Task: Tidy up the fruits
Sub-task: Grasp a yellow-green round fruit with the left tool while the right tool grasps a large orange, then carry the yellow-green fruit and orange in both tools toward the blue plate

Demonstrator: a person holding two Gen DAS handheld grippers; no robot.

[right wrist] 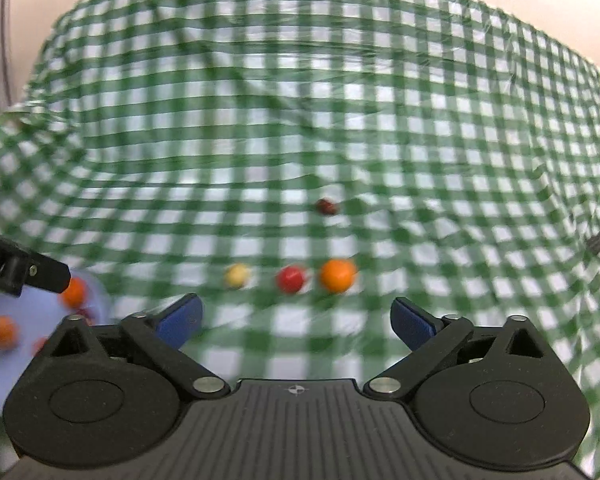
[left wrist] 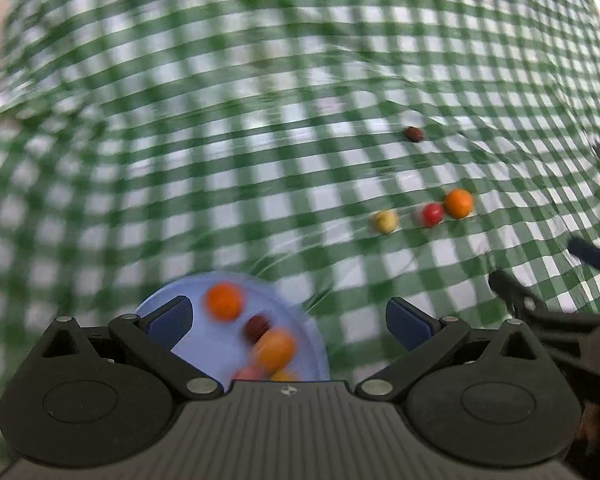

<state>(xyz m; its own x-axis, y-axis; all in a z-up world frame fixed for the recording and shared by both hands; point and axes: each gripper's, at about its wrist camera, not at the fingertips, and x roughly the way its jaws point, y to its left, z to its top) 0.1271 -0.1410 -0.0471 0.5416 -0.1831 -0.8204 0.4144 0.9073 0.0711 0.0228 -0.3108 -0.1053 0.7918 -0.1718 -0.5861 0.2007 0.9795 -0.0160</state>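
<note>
both views are smeared by motion blur, so small details do not resolve.

the left gripper point(left wrist: 288, 320) has its blue-padded fingers point(left wrist: 172, 318) spread wide apart with nothing between the pads. directly below and between them sits a pale blue plate point(left wrist: 180, 344) on the green-and-white checked tablecloth point(left wrist: 220, 140). on the plate lie an orange fruit point(left wrist: 224, 301), a dark red-brown fruit point(left wrist: 257, 328) just beside it, and a larger orange fruit point(left wrist: 275, 350) closer to the gripper body; two more bits of colour at the plate's near edge are cut off by the body and cannot be identified.

ahead and to the right of the left gripper, loose on the cloth, a yellow fruit point(left wrist: 385, 221), a red fruit point(left wrist: 432, 214) and an orange fruit point(left wrist: 458, 203) lie in a row, the red and orange ones touching or nearly so. a dark brown fruit point(left wrist: 414, 134) lies farther ahead, well apart from the row.

the right gripper point(right wrist: 296, 320) is also wide open and holds nothing. the same row lies just ahead of its fingers: yellow fruit point(right wrist: 237, 275), red fruit point(right wrist: 291, 279), orange fruit point(right wrist: 337, 275), with the dark brown fruit point(right wrist: 326, 207) beyond. the plate point(right wrist: 96, 284) shows at its far left, partly under the left gripper's finger point(right wrist: 40, 274).
</note>
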